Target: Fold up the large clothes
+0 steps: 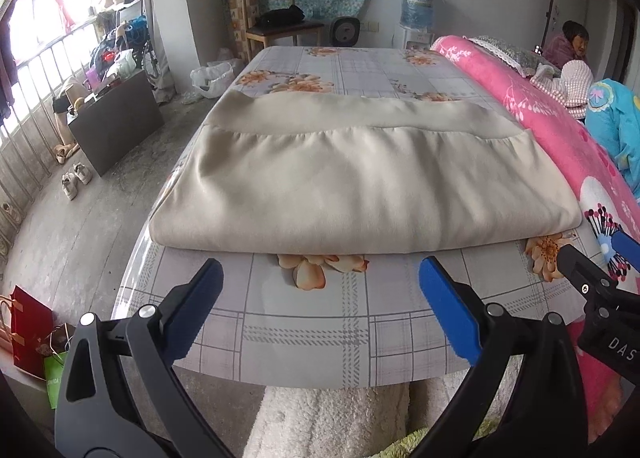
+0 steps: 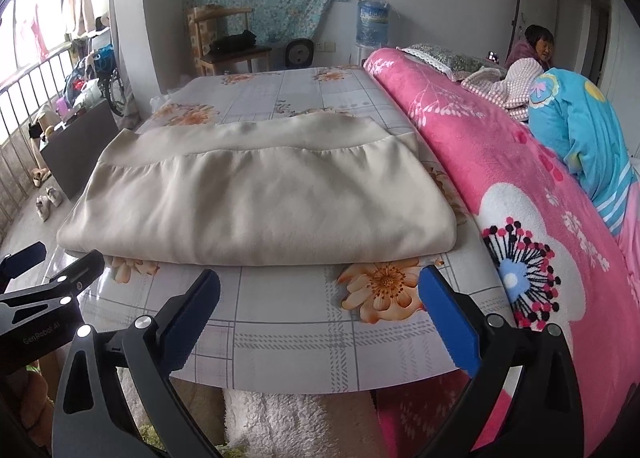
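- The cream garment lies folded into a wide, flat rectangle in the middle of both views, on the bed sheet, which is grey with checks and orange flowers.
- Its near edge is a thick rounded fold, with more than one layer visible there; a thinner layer shows under this edge.
- In the upper part of the garment a gathered seam runs from left to right, and behind it lies a smooth plain band of the same cream cloth.
- The surface is mostly smooth, with only some soft wrinkles below the seam.
- In the right wrist view the pink blanket lies just beside the right edge of the garment; I cannot tell if they touch.
- Count: one folded garment, one pink blanket, and one blue cloth at the right edge of the frame.
- Count: two grippers, each with two blue-padded fingers.
- The left gripper is at the bottom of the left wrist view, with its jaws spread wide and nothing between them; it is just in front of the near fold and does not touch it.
- The right gripper is at the bottom of the right wrist view, also released, jaws wide apart over bare sheet, clear of the garment.
- Further away: one wooden chair, one water bottle, one pair of shoes on the floor at left, and one person in the upper right.
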### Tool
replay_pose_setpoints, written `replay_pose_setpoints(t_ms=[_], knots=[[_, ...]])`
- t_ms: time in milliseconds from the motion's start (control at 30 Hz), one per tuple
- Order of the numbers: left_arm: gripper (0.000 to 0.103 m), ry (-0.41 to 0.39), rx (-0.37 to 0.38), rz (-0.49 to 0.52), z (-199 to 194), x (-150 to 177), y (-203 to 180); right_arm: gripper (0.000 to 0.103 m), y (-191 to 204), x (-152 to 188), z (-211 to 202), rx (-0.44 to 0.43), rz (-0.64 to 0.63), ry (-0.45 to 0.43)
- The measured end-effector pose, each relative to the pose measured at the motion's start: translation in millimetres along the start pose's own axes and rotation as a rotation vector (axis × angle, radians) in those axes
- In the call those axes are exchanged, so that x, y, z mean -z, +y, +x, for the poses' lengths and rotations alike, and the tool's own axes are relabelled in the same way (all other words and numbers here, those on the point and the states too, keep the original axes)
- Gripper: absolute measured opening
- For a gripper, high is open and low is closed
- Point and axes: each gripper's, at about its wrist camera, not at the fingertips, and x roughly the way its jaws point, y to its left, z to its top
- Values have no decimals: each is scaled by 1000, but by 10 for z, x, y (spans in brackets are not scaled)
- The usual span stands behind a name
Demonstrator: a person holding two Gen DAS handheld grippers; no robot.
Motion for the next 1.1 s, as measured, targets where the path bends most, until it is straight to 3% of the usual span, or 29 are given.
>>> replay_pose_setpoints(t_ms=[267,1100], knots=[[95,38,-6,15,61,36,-62,97,76,81,109,5,-27,55],[95,66,27,28,117,62,-135,97,71,71,118,23,-39,63]])
